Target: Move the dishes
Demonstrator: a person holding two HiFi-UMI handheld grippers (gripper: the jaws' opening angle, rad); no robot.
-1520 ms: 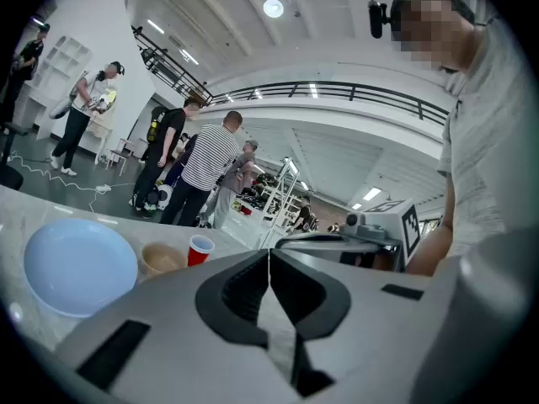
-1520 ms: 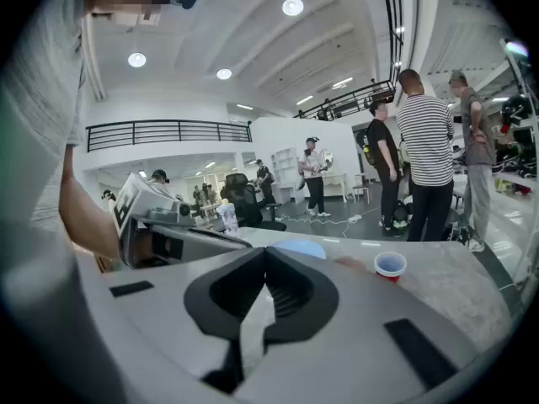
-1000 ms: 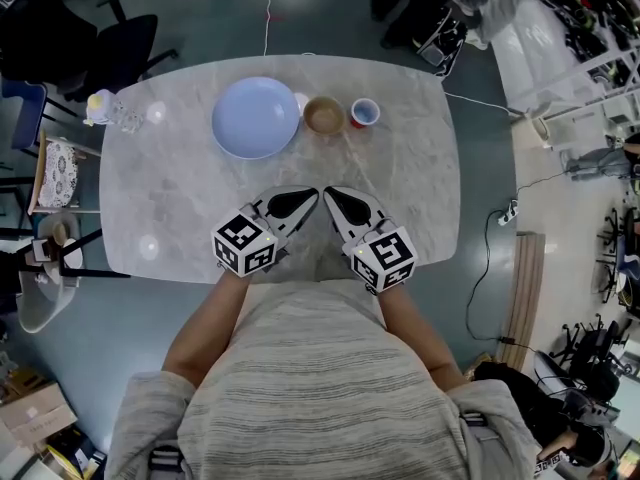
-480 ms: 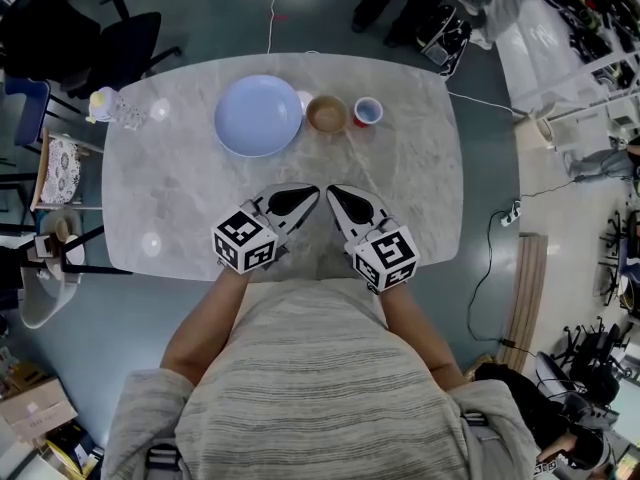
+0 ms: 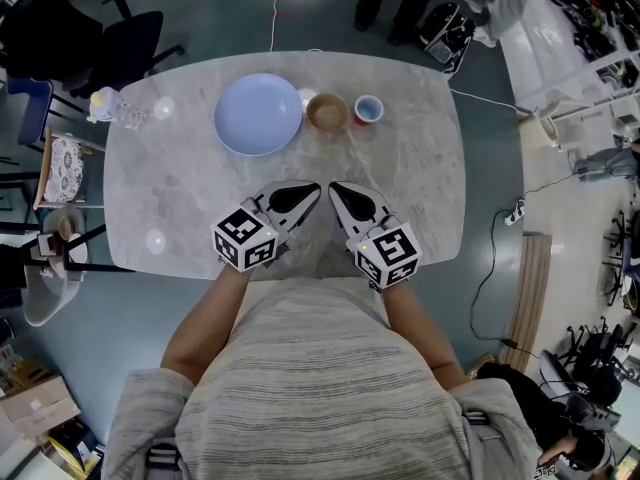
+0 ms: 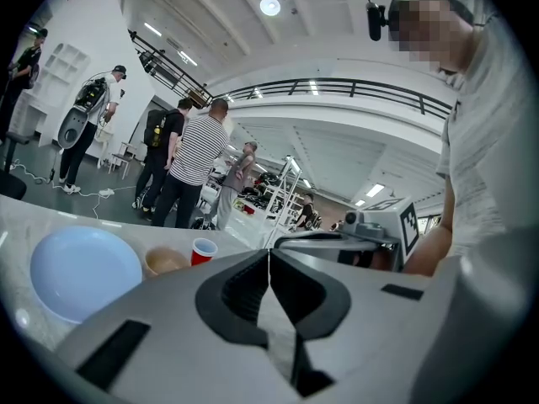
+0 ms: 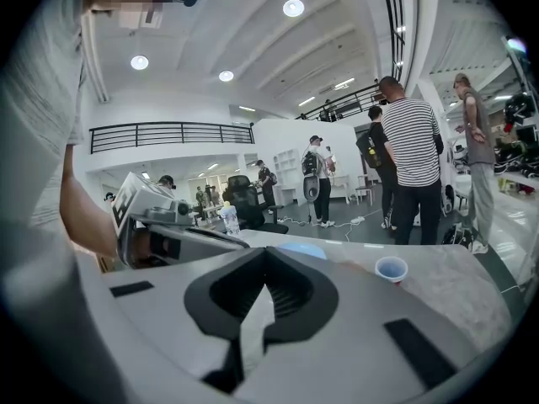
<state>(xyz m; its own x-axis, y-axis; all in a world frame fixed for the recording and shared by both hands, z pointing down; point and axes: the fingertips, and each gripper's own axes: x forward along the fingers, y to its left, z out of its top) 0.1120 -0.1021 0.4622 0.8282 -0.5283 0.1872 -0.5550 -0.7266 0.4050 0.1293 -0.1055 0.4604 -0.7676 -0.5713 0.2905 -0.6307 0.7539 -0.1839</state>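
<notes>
A pale blue plate (image 5: 259,114) lies at the far side of the marble table (image 5: 410,198), with a brown bowl (image 5: 326,114) and a red cup (image 5: 368,109) in a row to its right. Both grippers rest near the table's front edge, well short of the dishes, tips angled toward each other. My left gripper (image 5: 314,188) is shut and empty; its view shows the plate (image 6: 84,272), bowl (image 6: 166,261) and cup (image 6: 203,249) ahead to the left. My right gripper (image 5: 334,187) is shut on nothing, with the cup (image 7: 392,269) ahead at the right.
A small bottle (image 5: 100,103) stands at the table's far left corner. Chairs (image 5: 60,173) crowd the left side. People stand on the floor beyond the table (image 6: 198,162), and a cable (image 5: 490,258) runs along the floor at the right.
</notes>
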